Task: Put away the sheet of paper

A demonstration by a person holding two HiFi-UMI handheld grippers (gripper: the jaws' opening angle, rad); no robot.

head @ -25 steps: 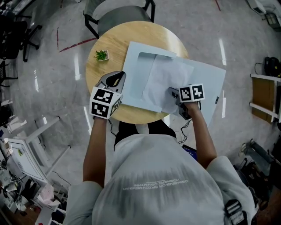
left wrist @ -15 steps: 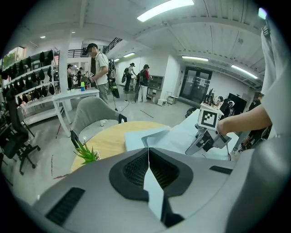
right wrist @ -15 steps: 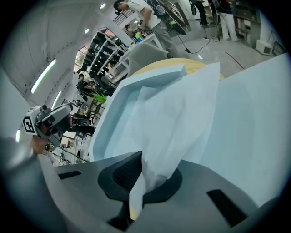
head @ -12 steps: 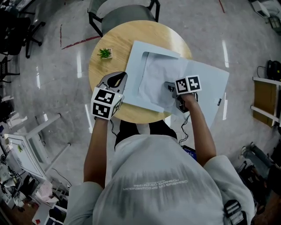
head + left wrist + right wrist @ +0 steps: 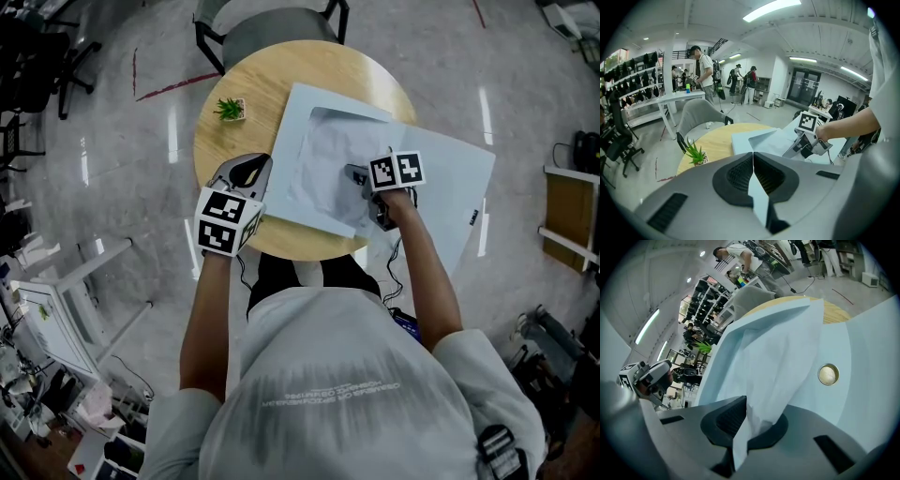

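Observation:
A white sheet of paper (image 5: 323, 169) lies partly inside an open light-blue folder (image 5: 441, 187) on a round wooden table (image 5: 244, 84). My right gripper (image 5: 353, 174) is shut on the sheet's near edge; in the right gripper view the paper (image 5: 773, 362) bunches between the jaws (image 5: 745, 427) over the folder (image 5: 862, 352) and its metal snap (image 5: 828, 374). My left gripper (image 5: 253, 178) sits at the folder's left edge. In the left gripper view it (image 5: 753, 159) is shut on a strip of the folder (image 5: 759, 201).
A small potted plant (image 5: 230, 109) stands at the table's left side. A grey chair (image 5: 272, 23) is tucked behind the table. The folder's right part overhangs the table edge. People stand at shelves and benches far off (image 5: 705, 70).
My right gripper has moved left and away from me with the sheet, sliding it deeper under the folder's flap. The left gripper has stayed where it was.

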